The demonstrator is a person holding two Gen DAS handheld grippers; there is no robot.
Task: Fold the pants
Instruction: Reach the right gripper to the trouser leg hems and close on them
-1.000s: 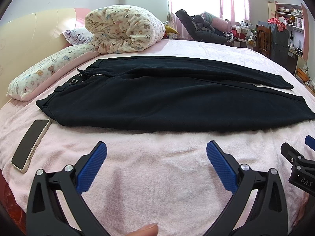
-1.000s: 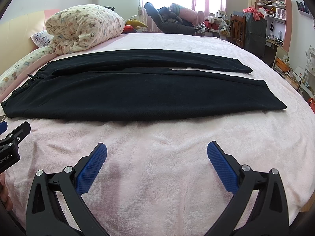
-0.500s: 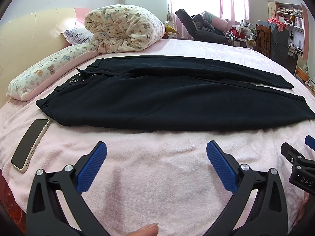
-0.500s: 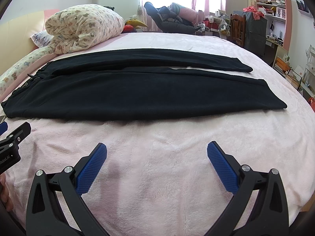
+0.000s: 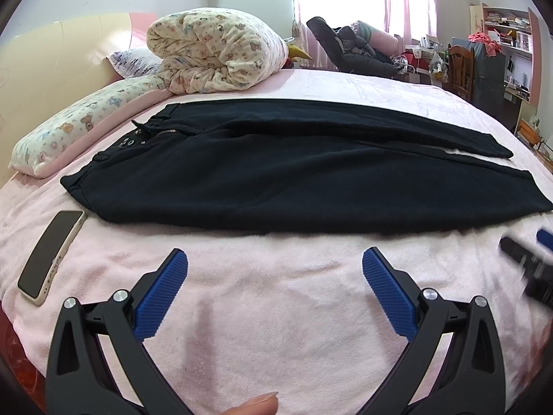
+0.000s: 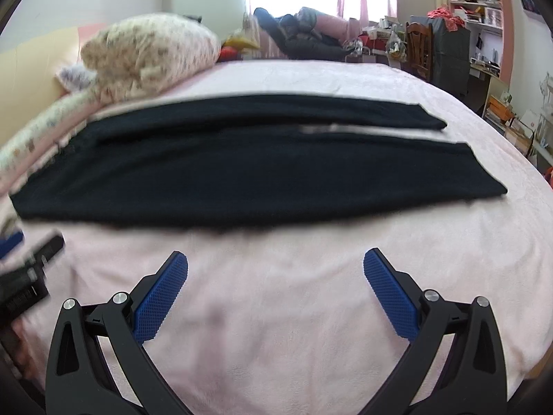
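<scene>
Black pants (image 5: 276, 180) lie flat across the pink bed, waistband at the left, both legs running to the right; the right wrist view shows the same pants (image 6: 242, 176), blurred. My left gripper (image 5: 274, 259) hovers open over bare blanket just short of the pants' near edge. Over the blanket in front of the near leg, my right gripper (image 6: 275, 263) is open too, holding nothing. Each gripper shows at the edge of the other's view: the right gripper (image 5: 528, 263) and the left gripper (image 6: 27, 266).
A phone (image 5: 52, 252) lies on the blanket left of the waistband. A long patterned pillow (image 5: 86, 124) and a rolled quilt (image 5: 214, 55) sit by the headboard. Beyond the bed stand a chair (image 5: 461, 65), a desk and shelves (image 6: 484, 27). A fingertip (image 5: 255, 404) shows below.
The right gripper has swung, blurring its view, and now sits a little closer to the pants' near edge. The left gripper has hardly moved. Both stay open.
</scene>
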